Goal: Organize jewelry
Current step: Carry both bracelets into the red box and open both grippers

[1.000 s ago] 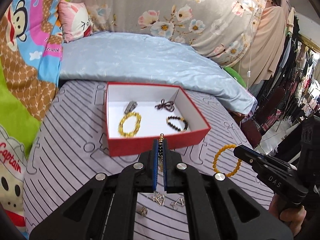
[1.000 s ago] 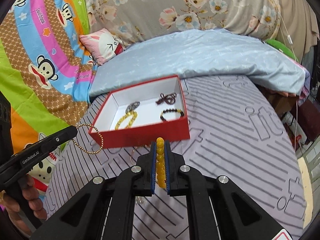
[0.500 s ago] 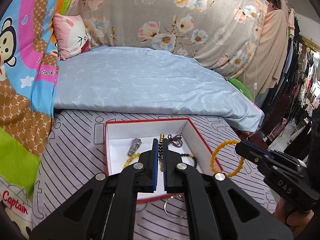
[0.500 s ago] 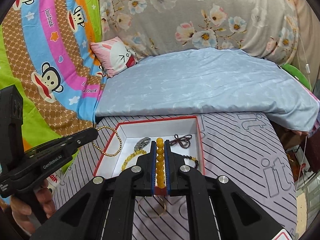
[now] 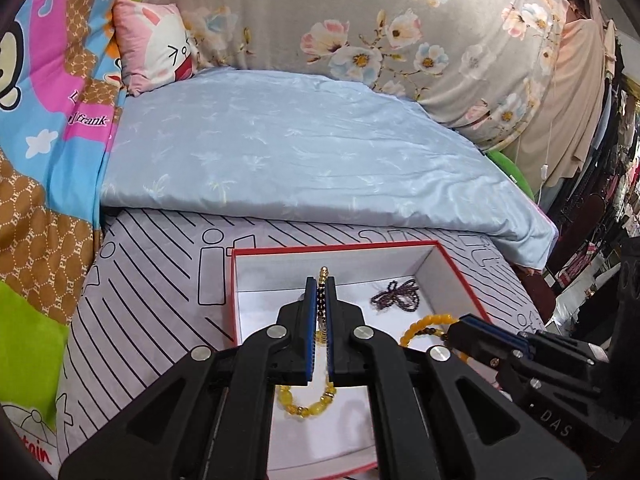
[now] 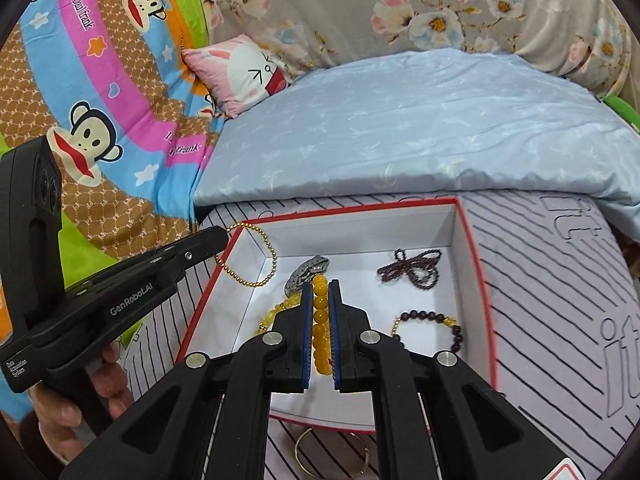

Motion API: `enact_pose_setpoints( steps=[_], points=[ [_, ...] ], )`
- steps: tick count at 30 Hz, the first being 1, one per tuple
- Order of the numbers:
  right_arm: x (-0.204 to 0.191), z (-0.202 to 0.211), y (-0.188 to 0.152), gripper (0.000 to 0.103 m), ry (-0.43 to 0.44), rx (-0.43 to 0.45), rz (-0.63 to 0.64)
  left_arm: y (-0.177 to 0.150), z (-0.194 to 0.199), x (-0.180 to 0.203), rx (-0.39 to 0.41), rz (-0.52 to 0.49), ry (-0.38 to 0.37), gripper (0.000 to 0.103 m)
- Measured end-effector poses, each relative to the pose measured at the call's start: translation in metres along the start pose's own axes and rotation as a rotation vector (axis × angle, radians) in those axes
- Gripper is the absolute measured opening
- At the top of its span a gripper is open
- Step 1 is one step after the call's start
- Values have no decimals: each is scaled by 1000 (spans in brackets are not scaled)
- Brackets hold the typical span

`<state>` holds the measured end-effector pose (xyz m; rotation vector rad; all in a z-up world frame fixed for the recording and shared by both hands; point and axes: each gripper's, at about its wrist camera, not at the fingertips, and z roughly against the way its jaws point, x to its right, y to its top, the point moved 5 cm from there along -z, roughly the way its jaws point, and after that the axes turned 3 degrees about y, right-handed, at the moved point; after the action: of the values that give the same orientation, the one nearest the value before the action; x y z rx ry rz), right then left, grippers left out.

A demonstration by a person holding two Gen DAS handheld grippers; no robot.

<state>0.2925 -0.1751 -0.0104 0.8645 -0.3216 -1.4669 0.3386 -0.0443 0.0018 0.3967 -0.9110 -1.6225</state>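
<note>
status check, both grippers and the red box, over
Left gripper shut on gold bead chain bracelet, right gripper shut on yellow bead bracelet. Both over the open red box. Thin gold bangle outside the box. Path clear.

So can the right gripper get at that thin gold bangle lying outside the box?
Probably not yet: the right gripper is shut on the amber bead bracelet, and the gold bangle lies under its frame, outside the red box.

Left gripper (image 5: 320, 284) and right gripper (image 6: 320, 286) both clamped.
</note>
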Motion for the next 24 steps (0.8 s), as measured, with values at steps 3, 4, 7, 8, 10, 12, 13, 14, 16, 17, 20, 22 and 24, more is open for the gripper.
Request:
enact_pose_setpoints(
  steps=[3, 4, 7, 8, 10, 12, 13, 14, 16, 17, 20, 22, 24],
  points=[
    [-3, -13, -4, 6, 5, -22, 6, -1, -9, -5, -12, 3, 4, 3],
    [-3, -16, -5, 6, 5, -28, 9, -2, -12, -6, -17, 3, 6, 3],
    [-1, -26, -7, 7, -1, -44, 10, -3, -20, -10, -28, -1, 13, 3],
    [1, -28, -7, 6, -4, -47, 9, -4, -22, -10, -31, -3, 17, 3],
    [4, -32, -8, 6, -9, -55, 7, -5, -25, -12, -35, -2, 21, 3],
    [5, -36, -9, 7, -18, -63, 14, -6, -27, -14, -39, 2, 24, 3],
    [5, -37, -9, 7, -26, -66, 23, -6, -28, -14, -40, 2, 27, 3],
    [5, -37, -9, 7, -41, -66, 37, -6, -29, -15, -39, 0, 36, 3],
    [6, -33, -9, 16, -118, -41, 58, -8, -28, -17, -31, -2, 67, 4],
    [7, -29, -9, 25, -156, -32, 68, -9, -26, -18, -24, -8, 105, 8],
    [6, -13, -11, 35, -219, 9, 70, -14, -15, -25, 2, -4, 222, 49],
    [5, -4, -13, 35, -229, 25, 68, -20, -7, -25, 15, -8, 255, 51],
    [2, 1, -15, 35, -233, 32, 74, -26, -2, -23, 11, -14, 272, 51]
  ],
)
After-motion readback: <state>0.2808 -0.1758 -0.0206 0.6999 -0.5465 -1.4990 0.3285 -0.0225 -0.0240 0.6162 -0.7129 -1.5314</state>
